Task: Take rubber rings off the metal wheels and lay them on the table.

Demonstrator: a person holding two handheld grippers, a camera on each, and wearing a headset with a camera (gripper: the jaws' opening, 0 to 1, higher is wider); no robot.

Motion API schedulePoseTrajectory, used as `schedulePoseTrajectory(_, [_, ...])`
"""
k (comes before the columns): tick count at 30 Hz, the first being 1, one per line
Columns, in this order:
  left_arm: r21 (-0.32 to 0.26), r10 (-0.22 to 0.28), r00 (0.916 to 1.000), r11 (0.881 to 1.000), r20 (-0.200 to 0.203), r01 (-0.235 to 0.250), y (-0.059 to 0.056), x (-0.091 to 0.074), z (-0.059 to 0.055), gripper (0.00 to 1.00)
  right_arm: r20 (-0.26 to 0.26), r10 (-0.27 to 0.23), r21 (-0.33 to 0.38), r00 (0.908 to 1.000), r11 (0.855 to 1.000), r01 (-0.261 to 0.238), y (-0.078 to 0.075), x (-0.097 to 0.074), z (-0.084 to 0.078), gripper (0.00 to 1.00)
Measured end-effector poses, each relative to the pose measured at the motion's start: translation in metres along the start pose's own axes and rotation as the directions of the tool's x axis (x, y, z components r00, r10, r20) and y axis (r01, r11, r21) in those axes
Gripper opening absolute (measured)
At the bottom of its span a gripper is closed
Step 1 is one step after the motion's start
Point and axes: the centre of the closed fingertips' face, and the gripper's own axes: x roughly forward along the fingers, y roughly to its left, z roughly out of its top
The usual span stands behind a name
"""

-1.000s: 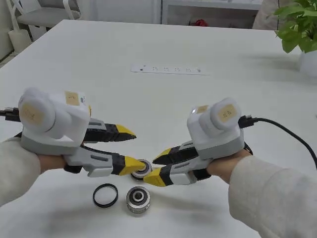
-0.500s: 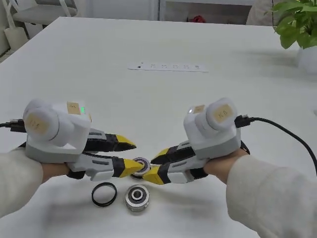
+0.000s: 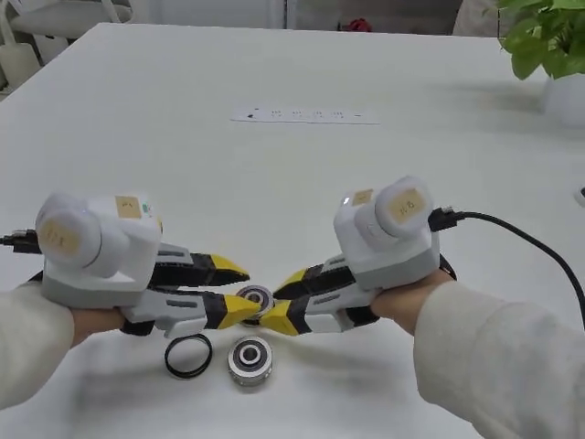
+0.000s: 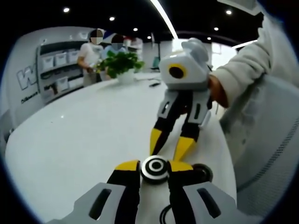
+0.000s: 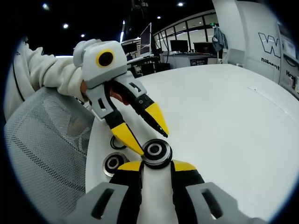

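A metal wheel with a black rubber ring [image 3: 254,297] hangs just above the white table [image 3: 302,183], between the two grippers. My right gripper [image 3: 271,309] comes in from the right, and its yellow tips pinch the wheel [image 5: 156,152] from both sides. My left gripper [image 3: 243,289] faces it with jaws apart around the same wheel [image 4: 155,169], the lower tip touching the rim. A second wheel [image 3: 249,358] lies on the table near me. A loose black rubber ring [image 3: 188,355] lies flat to its left.
A white power strip [image 3: 302,115] lies further out on the table. A potted plant [image 3: 548,41] stands at the far right corner. A black cable [image 3: 512,240] trails right from my right gripper. A mesh chair [image 5: 42,154] stands by the table edge.
My left gripper's jaws have narrowed around the wheel. Both grippers and the wheel sit slightly higher over the table. The loose ring and second wheel have not moved.
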Motion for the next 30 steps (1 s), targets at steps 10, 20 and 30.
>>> schedulePoseTrajectory(10, [0.009,-0.021,0.9997,1.000,-0.009,0.022,-0.0042,0.0028,-0.0048,0.17,-0.011,-0.001,-0.020,0.9999,1.000,0.001,-0.0005,0.0013,-0.0018,0.20])
schedulePoseTrajectory(20, [-0.013,-0.011,0.9999,1.000,-0.002,0.011,-0.0047,0.0029,-0.0061,0.14,-0.021,0.006,-0.045,0.9998,0.999,-0.007,0.0010,0.0018,-0.0030,0.18])
schedulePoseTrajectory(30, [-0.018,-0.008,1.0000,1.000,0.001,0.008,-0.0051,0.0028,-0.0065,0.14,-0.017,-0.006,-0.061,0.9998,0.998,0.005,0.0009,0.0024,0.0005,0.22])
